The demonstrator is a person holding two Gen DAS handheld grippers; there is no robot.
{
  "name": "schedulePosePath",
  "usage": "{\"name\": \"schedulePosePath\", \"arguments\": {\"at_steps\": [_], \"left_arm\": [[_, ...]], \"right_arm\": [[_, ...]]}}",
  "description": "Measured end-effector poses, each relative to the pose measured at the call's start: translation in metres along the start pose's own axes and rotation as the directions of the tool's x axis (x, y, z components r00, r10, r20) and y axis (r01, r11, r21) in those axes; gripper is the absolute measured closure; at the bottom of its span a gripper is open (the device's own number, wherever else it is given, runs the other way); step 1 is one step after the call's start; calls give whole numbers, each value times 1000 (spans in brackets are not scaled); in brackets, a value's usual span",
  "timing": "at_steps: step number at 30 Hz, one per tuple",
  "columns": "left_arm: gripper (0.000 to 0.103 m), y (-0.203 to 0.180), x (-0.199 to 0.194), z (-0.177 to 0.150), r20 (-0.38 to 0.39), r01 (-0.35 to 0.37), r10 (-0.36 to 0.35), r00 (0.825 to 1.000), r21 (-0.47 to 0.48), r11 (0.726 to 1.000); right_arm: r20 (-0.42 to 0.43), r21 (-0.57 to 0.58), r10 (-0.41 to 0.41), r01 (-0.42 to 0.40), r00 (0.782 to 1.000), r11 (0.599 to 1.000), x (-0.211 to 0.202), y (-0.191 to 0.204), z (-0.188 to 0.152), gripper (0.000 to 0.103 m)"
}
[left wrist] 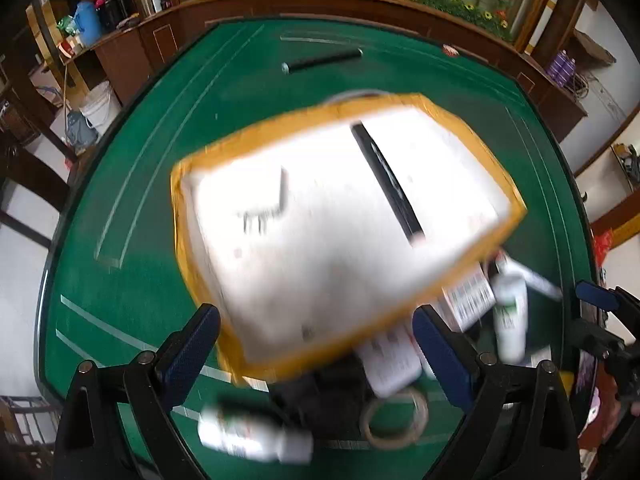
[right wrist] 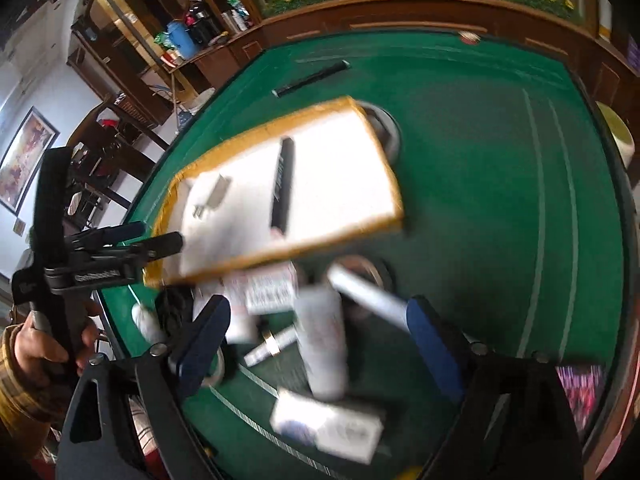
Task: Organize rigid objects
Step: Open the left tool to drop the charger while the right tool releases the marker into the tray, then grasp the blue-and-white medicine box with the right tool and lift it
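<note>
A white box with yellow taped edges (left wrist: 332, 232) sits mid-table, also seen in the right wrist view (right wrist: 304, 192). A long black bar (left wrist: 386, 180) and a small grey item (left wrist: 268, 208) lie in it. My left gripper (left wrist: 320, 356) is open at its near edge, holding nothing. My right gripper (right wrist: 320, 340) is open above a white bottle (right wrist: 322, 340) among loose items: small boxes (right wrist: 326, 426), a white tube (right wrist: 370, 298), a small vial (right wrist: 270, 344). The left gripper also shows in the right wrist view (right wrist: 160, 236).
A black rod (left wrist: 324, 60) lies far on the green table (left wrist: 140, 200). A tape ring (left wrist: 394, 420), a white bottle (left wrist: 252, 436) and another bottle (left wrist: 510, 320) lie near the front. A round tin (right wrist: 386, 128) sits behind the box. Wooden cabinets surround the table.
</note>
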State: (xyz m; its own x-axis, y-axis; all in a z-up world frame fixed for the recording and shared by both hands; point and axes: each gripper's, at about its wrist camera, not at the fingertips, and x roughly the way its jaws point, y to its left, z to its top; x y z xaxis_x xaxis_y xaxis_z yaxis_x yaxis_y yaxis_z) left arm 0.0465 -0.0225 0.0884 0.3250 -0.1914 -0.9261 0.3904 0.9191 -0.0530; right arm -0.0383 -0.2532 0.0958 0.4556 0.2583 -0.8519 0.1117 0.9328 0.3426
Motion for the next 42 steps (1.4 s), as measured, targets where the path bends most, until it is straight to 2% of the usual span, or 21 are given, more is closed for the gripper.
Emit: {"name": "schedulePosePath", "arguments": {"at_steps": [7,13,18,25,26,27,28,30,37,38,40,41,42], "left_arm": [[4,-9,-16,-54,-62,42,-44,997,-32,999],[4,-36,0,-84,-140,36,-35,990,10,999],[4,-51,15,-90,-140,21,-16,990,33,999],[6,-61,34,-84,-134,0,0,991,7,1000],[13,-61,35,-85,-134,1,-2,991,-2,1000],[31,-59,36,-87,-138,6,-8,990,-14,1000],[31,-59,37,-88,-139,7,-9,990,-18,1000],[41,-59,34,-89,-135,16,-17,991,-14,1000],[40,-56,24,-107,-158,47,-47,986,-4,999],[40,-56,23,-110,-161,49,-48,986,-1,999],[40,-43,18,-132,-159,47,-46,986,3,999],[40,-42,18,-134,-160,46,-45,986,-1,999],[40,-40,17,-136,-159,50,-50,986,-6,999]], "right_arm": [[-71,47,20,-16,997,999,-13,-16,-46,13],[-103,33,31,-28,994,999,-10,-14,-58,13],[-128,15,36,-34,991,999,-6,-12,-61,13],[-172,-23,29,-34,985,999,7,-6,-67,13],[-175,-36,29,-36,984,999,9,-4,-66,13],[-176,-51,26,-36,984,998,11,-2,-66,13],[-174,-64,21,-33,985,997,13,-1,-65,13],[-173,-101,6,-24,985,995,18,2,-64,13],[-166,-258,-34,-10,985,966,33,17,-65,14],[-172,-276,-42,-7,984,961,35,19,-65,19],[-194,-311,-66,3,979,951,42,22,-68,38],[-205,-319,-74,5,976,948,44,22,-69,52],[-215,-325,-79,5,973,946,46,23,-71,57]]}}
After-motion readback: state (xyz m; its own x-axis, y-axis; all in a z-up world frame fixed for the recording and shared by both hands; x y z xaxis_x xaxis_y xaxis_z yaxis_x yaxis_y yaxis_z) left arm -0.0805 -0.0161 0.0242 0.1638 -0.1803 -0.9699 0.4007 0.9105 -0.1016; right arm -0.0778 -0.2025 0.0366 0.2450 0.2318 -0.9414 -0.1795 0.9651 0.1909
